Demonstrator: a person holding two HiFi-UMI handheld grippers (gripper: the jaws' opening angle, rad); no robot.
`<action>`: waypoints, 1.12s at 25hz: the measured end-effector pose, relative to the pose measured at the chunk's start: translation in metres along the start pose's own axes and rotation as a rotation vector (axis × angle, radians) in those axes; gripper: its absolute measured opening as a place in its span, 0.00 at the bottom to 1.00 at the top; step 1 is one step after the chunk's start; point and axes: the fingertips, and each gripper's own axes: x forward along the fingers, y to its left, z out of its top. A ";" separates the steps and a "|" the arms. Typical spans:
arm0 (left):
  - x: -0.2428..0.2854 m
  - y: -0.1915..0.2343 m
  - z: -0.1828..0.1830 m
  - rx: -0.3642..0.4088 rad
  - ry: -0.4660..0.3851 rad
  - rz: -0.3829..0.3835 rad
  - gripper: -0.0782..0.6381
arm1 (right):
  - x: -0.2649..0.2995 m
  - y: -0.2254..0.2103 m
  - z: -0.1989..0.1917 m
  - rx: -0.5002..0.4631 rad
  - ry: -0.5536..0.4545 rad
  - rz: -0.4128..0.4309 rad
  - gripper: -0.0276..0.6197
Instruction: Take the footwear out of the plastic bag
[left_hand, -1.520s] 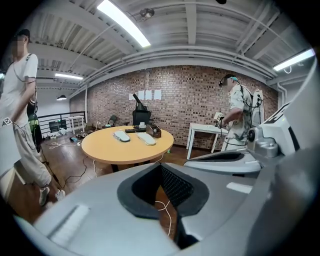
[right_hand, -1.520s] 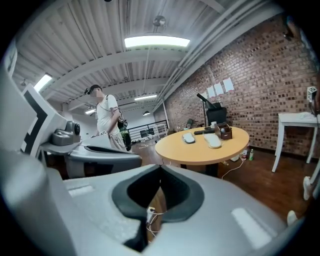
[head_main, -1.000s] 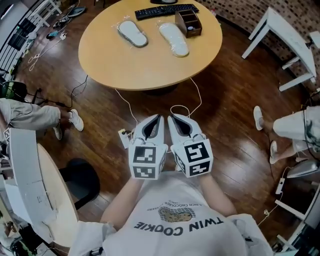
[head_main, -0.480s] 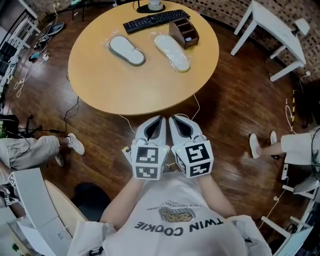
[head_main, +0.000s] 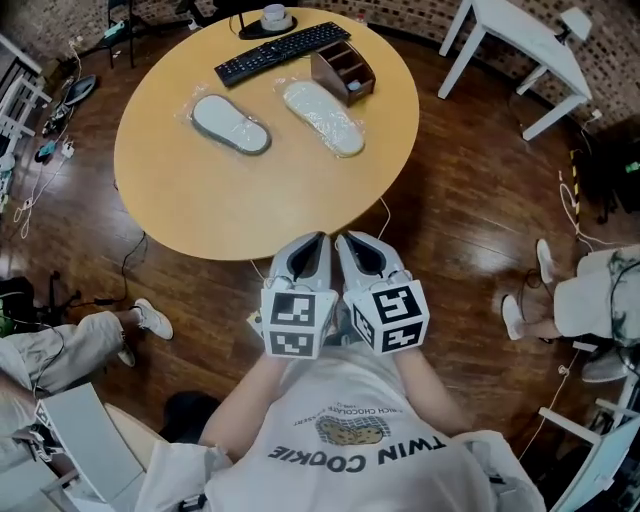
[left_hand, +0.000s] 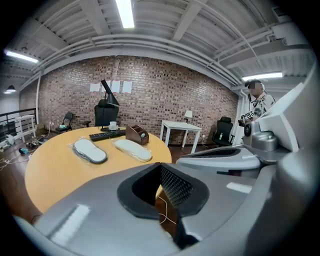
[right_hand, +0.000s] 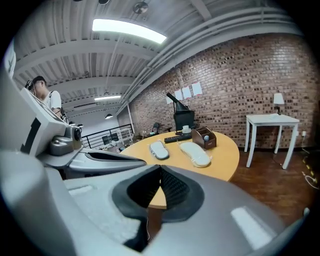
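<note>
Pressed together, empty: left gripper, right gripper; on bench, bagged grey slipper at 11 o'clock, white slipper at 12.

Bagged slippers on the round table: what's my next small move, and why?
Probably move both grippers forward over the table, opening the jaws. The left gripper and right gripper are shut, empty, back by its near edge; the grey bagged slipper and white bagged slipper lie on the far half.
</note>
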 end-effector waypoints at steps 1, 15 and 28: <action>0.005 0.000 0.002 0.005 0.000 -0.007 0.11 | 0.003 -0.005 0.000 0.008 -0.003 -0.007 0.05; 0.110 0.028 0.032 0.091 0.052 -0.035 0.11 | 0.082 -0.078 0.024 0.051 0.022 0.017 0.05; 0.199 0.070 0.056 0.259 0.162 -0.046 0.11 | 0.148 -0.140 0.023 0.244 0.080 0.074 0.08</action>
